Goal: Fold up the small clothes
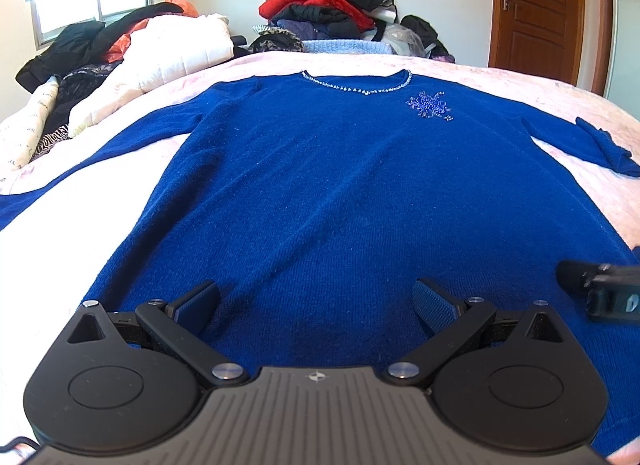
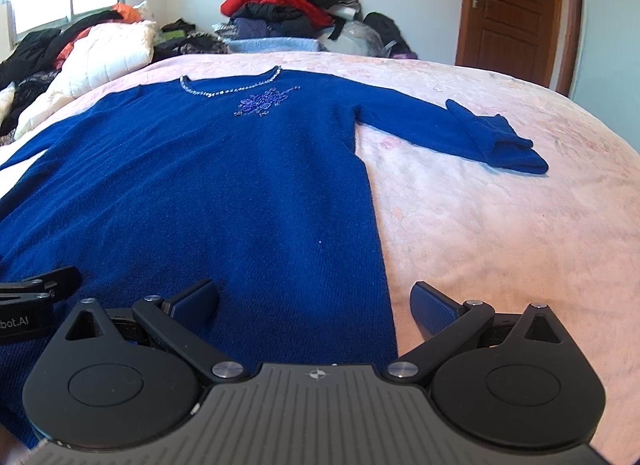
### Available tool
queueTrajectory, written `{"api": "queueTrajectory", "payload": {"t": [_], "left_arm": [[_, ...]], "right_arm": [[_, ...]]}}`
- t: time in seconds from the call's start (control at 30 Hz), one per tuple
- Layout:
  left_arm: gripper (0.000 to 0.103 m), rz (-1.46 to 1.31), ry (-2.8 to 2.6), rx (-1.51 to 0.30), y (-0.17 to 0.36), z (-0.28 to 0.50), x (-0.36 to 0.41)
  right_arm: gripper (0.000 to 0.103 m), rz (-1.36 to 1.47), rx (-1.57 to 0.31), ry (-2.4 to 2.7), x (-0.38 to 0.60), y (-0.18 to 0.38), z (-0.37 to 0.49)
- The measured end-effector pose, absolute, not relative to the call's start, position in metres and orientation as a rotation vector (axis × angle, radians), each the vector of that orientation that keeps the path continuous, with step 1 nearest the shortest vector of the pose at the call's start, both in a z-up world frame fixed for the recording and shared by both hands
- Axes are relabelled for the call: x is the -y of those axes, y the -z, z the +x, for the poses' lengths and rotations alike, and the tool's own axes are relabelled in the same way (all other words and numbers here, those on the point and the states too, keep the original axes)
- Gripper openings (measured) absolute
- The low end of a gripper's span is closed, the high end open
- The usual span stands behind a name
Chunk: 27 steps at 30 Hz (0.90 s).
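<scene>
Blue sweater (image 1: 320, 185) lies flat, face up, on pink bedspread (image 2: 480, 225), neckline far, hem near me. Both sleeves spread out; right sleeve (image 2: 460, 125) has cuff doubled back. No fold made yet, by my judgement: sleeves, sides, hem all left. My left gripper (image 1: 316, 305) spread wide over hem, empty. My right gripper (image 2: 316, 305) likewise wide, straddling sweater's right edge, grasping nothing.

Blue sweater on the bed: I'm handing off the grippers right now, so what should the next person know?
Left gripper: open, empty, over the lower middle of the blue sweater.
Right gripper: open, empty, over the sweater's right side edge near the hem.
Sweater lies flat, front up, on the pink bedspread; right sleeve out with its cuff doubled back.
Done: spread out. Left: every fold.
</scene>
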State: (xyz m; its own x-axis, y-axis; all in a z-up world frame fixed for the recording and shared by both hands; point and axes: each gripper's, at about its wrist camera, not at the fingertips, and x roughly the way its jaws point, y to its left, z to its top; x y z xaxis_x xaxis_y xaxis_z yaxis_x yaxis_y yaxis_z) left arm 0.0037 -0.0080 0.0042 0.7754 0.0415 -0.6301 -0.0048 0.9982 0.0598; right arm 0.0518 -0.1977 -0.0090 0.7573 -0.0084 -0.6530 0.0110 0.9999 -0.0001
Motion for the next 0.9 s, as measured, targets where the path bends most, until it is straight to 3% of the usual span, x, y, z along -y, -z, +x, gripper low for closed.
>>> {"api": "queueTrajectory", "payload": {"t": [0.2, 0.4, 0.63, 0.9], "left_arm": [[0.103, 0.073, 0.025, -0.633, -0.027, 0.014, 0.013], [0.103, -0.071, 0.104, -0.614, -0.061, 0.057, 0.017], [0.103, -0.092, 0.157, -0.606, -0.08, 0.099, 0.041], [0.103, -0.191, 0.207, -0.571, -0.092, 0.128, 0.063]], "right_arm": [[0.103, 0.09, -0.593, -0.055, 0.242, -0.037, 0.069], [0.099, 0.432, -0.603, -0.055, 0.337, -0.057, 0.125], [0.081, 0.864, -0.581, 0.0, 0.43, -0.025, 0.157], [0.077, 1.14, -0.616, -0.007, 0.482, 0.016, 0.192]]}}
